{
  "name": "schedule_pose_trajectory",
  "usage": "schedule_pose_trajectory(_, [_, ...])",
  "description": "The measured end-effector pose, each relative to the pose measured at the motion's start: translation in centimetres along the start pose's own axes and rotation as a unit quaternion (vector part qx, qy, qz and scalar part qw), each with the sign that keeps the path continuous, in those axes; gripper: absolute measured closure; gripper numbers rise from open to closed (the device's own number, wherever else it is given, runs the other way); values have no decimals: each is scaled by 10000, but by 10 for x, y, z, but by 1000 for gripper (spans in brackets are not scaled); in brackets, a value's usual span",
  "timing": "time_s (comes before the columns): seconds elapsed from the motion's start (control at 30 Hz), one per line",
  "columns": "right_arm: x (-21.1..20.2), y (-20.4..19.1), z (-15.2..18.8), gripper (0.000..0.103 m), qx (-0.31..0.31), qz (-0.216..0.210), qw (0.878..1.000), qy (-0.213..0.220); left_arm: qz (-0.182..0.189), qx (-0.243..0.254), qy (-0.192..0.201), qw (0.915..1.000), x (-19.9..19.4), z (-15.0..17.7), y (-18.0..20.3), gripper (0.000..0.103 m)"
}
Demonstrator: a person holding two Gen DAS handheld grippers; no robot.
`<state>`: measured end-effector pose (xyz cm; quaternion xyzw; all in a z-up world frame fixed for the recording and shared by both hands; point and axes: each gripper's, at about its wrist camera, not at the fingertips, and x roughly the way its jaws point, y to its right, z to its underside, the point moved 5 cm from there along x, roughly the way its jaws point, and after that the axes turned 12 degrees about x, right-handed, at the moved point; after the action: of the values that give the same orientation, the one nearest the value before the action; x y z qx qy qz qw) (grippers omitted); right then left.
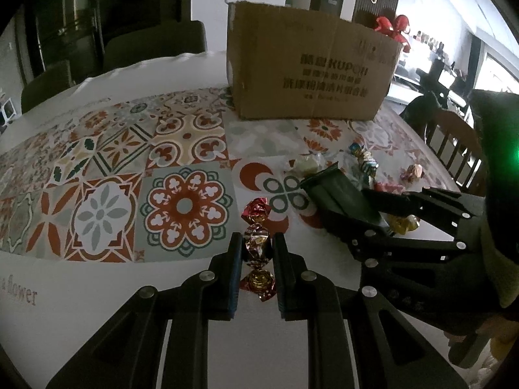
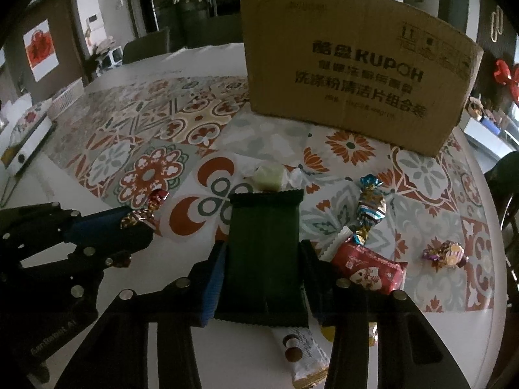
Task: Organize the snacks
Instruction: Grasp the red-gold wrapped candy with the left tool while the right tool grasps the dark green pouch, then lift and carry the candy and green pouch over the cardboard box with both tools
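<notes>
Left gripper point(image 1: 258, 253) clamped on red foil candies point(image 1: 258, 243), strung in a line between the blue pads and sticking out ahead over the patterned tablecloth point(image 1: 181, 149), cardboard box point(image 1: 308, 68) well beyond. Right gripper point(image 2: 262, 259) closed on dark green packet point(image 2: 264, 249), upright between the fingers, red snack pack point(image 2: 369, 267) just beside, box behind.
</notes>
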<state>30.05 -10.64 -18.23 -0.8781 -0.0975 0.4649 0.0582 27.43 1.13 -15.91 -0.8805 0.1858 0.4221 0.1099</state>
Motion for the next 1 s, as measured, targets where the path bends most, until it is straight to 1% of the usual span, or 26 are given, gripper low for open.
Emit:
schedule_pose_trajectory(0.27, [-27, 0, -13, 57, 102, -109, 9991, 385, -43, -66, 311, 9995, -25, -15, 1, 84])
schedule_pose_trajectory(0.5, [-58, -1, -27, 57, 178, -211, 9965, 789, -152, -20, 685, 9975, -56, -35, 3, 84])
schedule_pose_trajectory(0.73, [-96, 4, -44, 57, 303, -306, 9912, 1252, -313, 43, 1062, 9938, -87, -61, 6, 84])
schedule_pose_trajectory(1.0, [-135, 13, -72, 57, 321, -328, 9833, 1759, -291, 239, 1441, 9888, -107, -96, 15, 84])
